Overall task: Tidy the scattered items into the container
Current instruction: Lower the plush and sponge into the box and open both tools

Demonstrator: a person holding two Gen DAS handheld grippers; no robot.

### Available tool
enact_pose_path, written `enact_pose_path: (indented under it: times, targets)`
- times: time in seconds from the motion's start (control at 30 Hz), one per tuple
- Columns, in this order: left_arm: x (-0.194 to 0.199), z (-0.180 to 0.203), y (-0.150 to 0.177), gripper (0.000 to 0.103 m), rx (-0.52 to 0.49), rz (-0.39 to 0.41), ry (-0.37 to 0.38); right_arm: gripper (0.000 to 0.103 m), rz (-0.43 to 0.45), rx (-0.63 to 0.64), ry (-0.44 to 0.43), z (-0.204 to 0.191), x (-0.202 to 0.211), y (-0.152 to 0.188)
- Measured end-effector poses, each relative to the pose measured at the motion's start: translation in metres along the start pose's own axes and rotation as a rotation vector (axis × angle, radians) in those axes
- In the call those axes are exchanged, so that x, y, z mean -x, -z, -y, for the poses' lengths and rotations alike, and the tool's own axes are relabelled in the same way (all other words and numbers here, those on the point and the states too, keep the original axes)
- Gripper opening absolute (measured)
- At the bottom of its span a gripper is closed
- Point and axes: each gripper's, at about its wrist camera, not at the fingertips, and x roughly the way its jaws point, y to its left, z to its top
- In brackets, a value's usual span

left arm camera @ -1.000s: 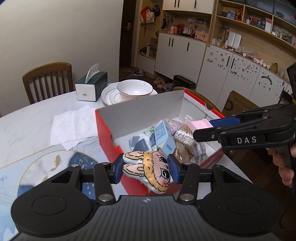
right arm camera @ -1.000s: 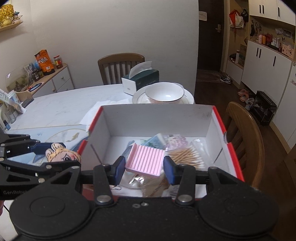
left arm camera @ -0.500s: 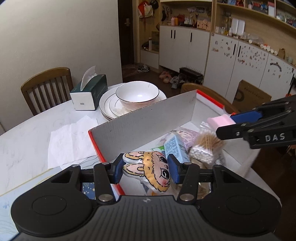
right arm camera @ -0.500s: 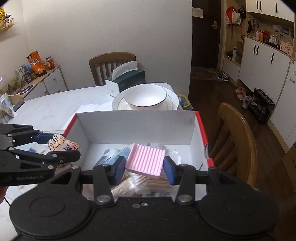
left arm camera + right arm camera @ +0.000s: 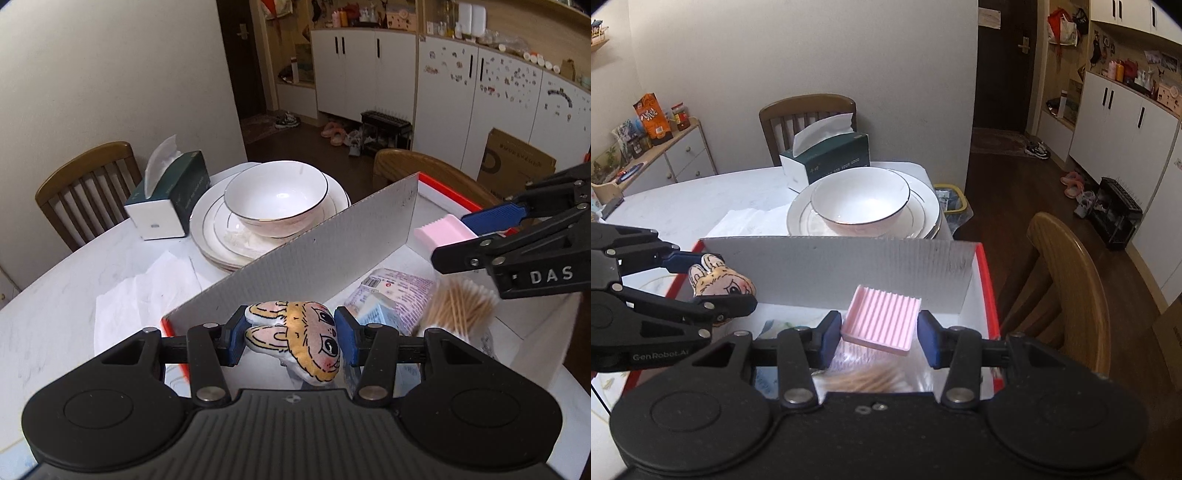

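Both grippers have moved forward over the box [image 5: 975, 291] since a second ago, so its grey far wall now sits close ahead and the bowl [image 5: 276, 199] on its plates [image 5: 210, 236] looms larger. Left gripper [image 5: 291, 338]: fingers pinch the plush bunny [image 5: 295, 339], held above the box's near-left corner. Right gripper [image 5: 875, 334]: fingers pinch the pink ridged tray [image 5: 882, 319], held above the box interior, over a bag of cotton swabs [image 5: 458, 306]. Packets [image 5: 391, 299] lie inside the box. A tissue box [image 5: 827, 158] stands on the counter [image 5: 48, 314] beside the plates, paper [image 5: 147, 291] spread nearby.
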Motion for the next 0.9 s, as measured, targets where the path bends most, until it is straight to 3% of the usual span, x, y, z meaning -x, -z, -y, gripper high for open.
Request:
enact_pose_path:
  times: [0.63,0.9]
  targets:
    - [-0.048,-0.007,-0.001,0.049,0.098,-0.149,-0.002,0.044,-0.114,0.029,-0.021,-0.002,-0.048,0.003]
    - [-0.051,0.002,0.002,0.050,0.057,-0.170,-0.008,0.044,-0.127,0.038,-0.014,-0.004,-0.051,0.006]
